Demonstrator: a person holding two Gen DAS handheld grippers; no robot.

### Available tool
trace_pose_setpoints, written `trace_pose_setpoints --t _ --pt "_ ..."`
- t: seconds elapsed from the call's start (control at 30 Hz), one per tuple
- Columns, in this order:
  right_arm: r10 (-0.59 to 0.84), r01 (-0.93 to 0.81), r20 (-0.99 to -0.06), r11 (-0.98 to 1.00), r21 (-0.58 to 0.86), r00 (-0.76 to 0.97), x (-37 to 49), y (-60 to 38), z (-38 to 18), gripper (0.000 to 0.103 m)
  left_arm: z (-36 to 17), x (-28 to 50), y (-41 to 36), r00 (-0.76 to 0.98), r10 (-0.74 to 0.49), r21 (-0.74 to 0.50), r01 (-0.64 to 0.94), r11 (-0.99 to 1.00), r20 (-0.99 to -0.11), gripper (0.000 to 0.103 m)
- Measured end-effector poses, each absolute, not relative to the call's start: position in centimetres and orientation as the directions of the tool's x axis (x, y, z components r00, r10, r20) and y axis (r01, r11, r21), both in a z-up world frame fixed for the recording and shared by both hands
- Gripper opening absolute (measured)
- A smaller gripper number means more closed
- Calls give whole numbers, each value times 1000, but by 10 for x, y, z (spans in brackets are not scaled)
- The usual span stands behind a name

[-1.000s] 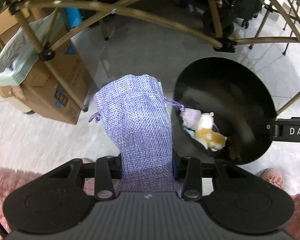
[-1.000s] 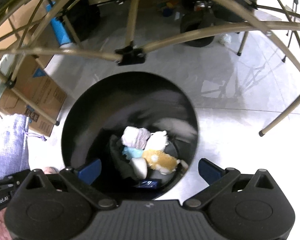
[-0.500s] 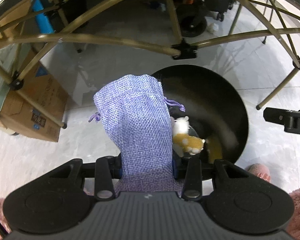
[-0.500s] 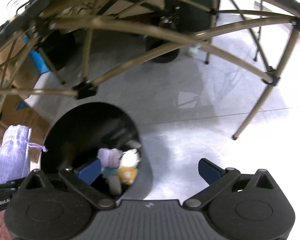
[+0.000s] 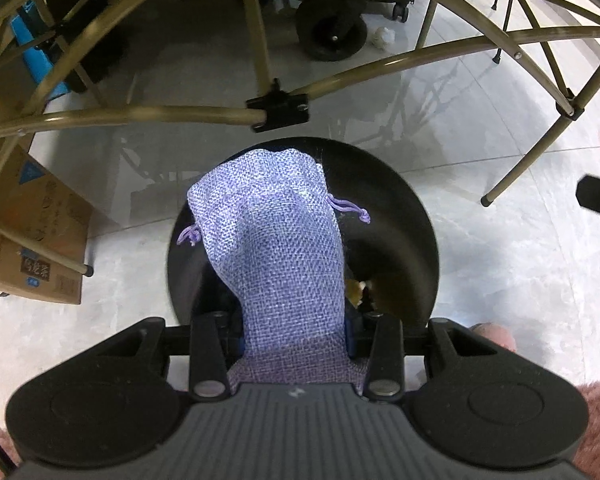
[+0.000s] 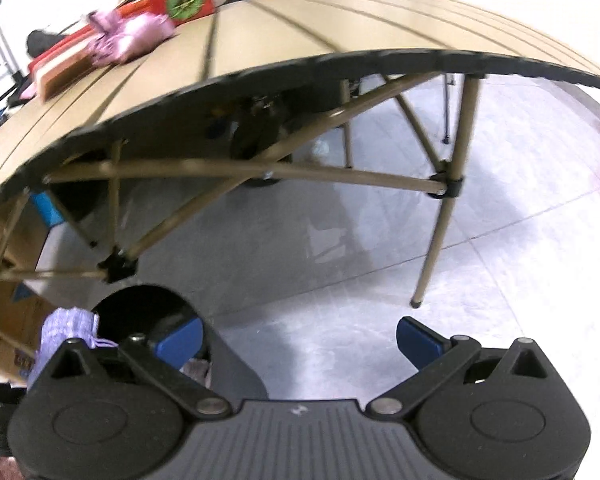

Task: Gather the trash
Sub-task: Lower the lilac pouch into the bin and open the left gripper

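The left hand-held gripper point(image 5: 294, 340) points down at the floor, its jaws clamped on the bottom of a lilac woven drawstring pouch point(image 5: 276, 240) that stands up at the frame's centre, directly over the mouth of a round black trash bin point(image 5: 416, 240) on the grey tiled floor point(image 5: 500, 280). The right hand-held gripper point(image 6: 300, 340) is tilted more level, blue pads point(image 6: 418, 340) wide apart and holding nothing, facing the tan folding desk point(image 6: 300, 32) in the upper frame; the bin sits lower left.

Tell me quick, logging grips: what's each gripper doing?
Left gripper: shut on the purple pouch.
Right gripper: open, holding nothing.
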State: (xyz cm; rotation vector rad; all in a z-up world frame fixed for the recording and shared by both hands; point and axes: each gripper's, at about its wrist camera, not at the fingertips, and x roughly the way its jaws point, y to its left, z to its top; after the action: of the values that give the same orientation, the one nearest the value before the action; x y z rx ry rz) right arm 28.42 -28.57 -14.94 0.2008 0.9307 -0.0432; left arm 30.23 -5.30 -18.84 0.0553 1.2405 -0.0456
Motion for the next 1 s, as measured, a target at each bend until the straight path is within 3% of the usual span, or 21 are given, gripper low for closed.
trace_pose_setpoints --t 0.73,0.83,0.93,1.0 --pt "-8 167 -844 981 97 537 289 -288 -175 103 -221 327 -63 204 -20 -19 6 1000 -979 41" --pt "-8 167 -846 981 96 534 289 -287 -176 103 -222 328 -63 194 -10 -9 5 1000 -981 44" --pt "-6 164 -847 982 95 531 290 -287 -177 103 -221 329 -64 184 -7 -6 5 1000 -983 70" --pt "-6 161 -848 982 95 530 290 -286 -178 103 -218 329 -63 183 -20 -20 4 1000 -983 103"
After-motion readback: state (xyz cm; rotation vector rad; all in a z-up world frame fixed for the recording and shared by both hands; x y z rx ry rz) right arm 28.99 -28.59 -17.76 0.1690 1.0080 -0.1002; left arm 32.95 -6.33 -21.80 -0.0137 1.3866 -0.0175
